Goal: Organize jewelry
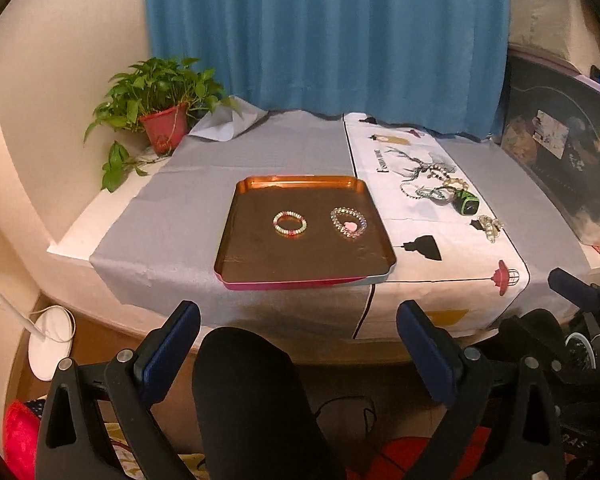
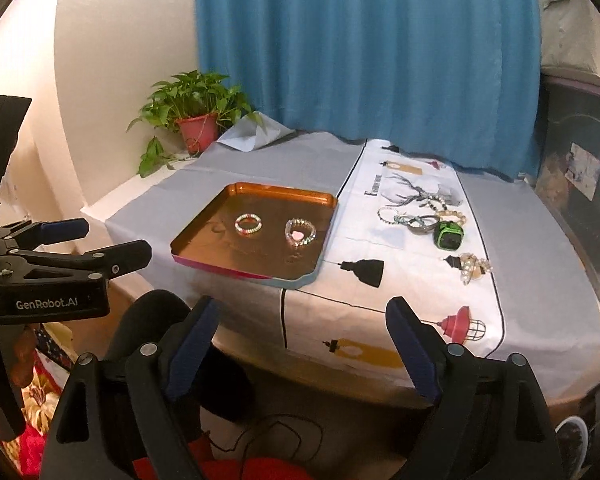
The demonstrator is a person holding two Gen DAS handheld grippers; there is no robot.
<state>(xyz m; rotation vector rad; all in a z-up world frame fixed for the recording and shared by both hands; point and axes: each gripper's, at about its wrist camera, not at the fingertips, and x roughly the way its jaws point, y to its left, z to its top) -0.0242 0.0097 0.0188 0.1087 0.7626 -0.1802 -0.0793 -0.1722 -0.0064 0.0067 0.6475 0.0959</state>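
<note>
Two cloths cover my counter [image 1: 72, 248]: a plain grey one [image 1: 188, 200] with a fine weave, and over its right part a smooth white runner [image 1: 440, 240] printed with a deer, lamps and a bit of lettering. Behind it all hangs a pleated blue curtain [image 1: 320, 32], and a leafy plant in a red pot [image 1: 164, 128] sits in the far left corner.

On the grey cloth is a shiny copper-coloured tray [image 1: 304, 264], squarish with rounded corners, a low rim and a pink outer edge. In it lie a round multicoloured bead bracelet [image 1: 290, 223] and, just to its right but apart from it, a clear bead bracelet [image 1: 348, 222] with a pink heart inside the loop.

The rest of the jewelry is a tangled pile of bracelets and beaded strands [image 1: 432, 184] on the runner, right of the tray, with a chunky green-and-black watch [image 1: 467, 202] touching the pile and a pearly hair clip [image 1: 488, 227] nearer to me.

My left gripper [image 1: 298, 332] and right gripper [image 2: 302, 330] both hang off the near edge of the counter, black plastic with dark blue pads, jaws spread wide and nothing between them.
</note>
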